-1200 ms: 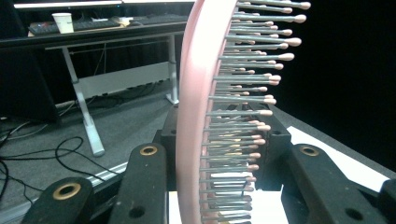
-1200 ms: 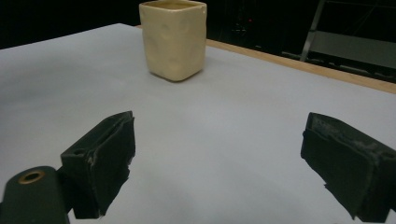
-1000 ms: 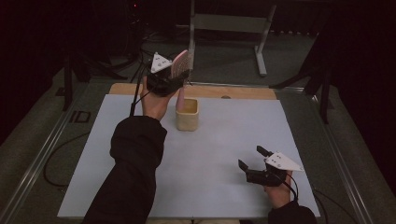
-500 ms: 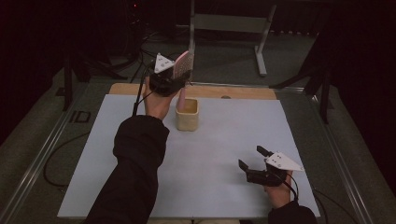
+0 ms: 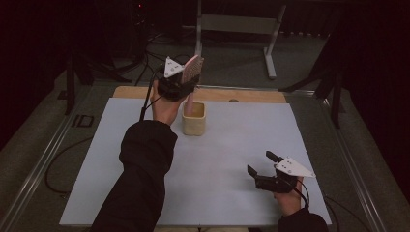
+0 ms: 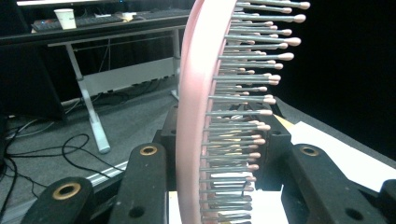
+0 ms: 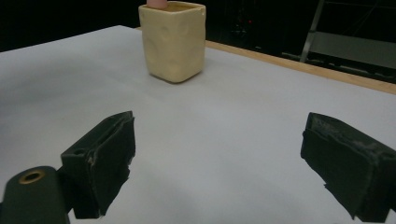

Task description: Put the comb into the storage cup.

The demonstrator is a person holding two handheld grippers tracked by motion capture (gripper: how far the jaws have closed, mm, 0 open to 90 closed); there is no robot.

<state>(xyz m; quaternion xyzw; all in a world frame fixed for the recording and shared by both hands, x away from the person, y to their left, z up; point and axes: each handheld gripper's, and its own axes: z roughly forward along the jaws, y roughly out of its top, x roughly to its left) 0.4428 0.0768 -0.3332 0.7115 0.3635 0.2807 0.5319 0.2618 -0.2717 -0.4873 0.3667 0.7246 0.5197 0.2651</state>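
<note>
A pink hairbrush (image 5: pixel 194 70) with pin bristles stands upright, its head clamped in my left gripper (image 5: pixel 189 79) at the back of the table. In the left gripper view the brush (image 6: pixel 196 93) rises between the two black jaws of that gripper (image 6: pixel 219 182), bristles facing right. Its handle reaches down into a pale yellow square cup (image 5: pixel 194 123). My right gripper (image 5: pixel 259 162) rests low near the front right, open and holding nothing. In the right gripper view the cup (image 7: pixel 173 39) stands far ahead of the spread jaws of that gripper (image 7: pixel 224 158).
A white sheet (image 5: pixel 232 145) covers the table, with a wooden strip (image 5: pixel 241 95) along its back edge. Behind the table stand a metal frame (image 5: pixel 237 24) and cables (image 5: pixel 145 53) on the floor. A person's dark sleeve (image 5: pixel 145 164) crosses the left half.
The left gripper with the brush has eased slightly right and down, so the handle sits a little deeper in the cup. The right gripper has kept still.
</note>
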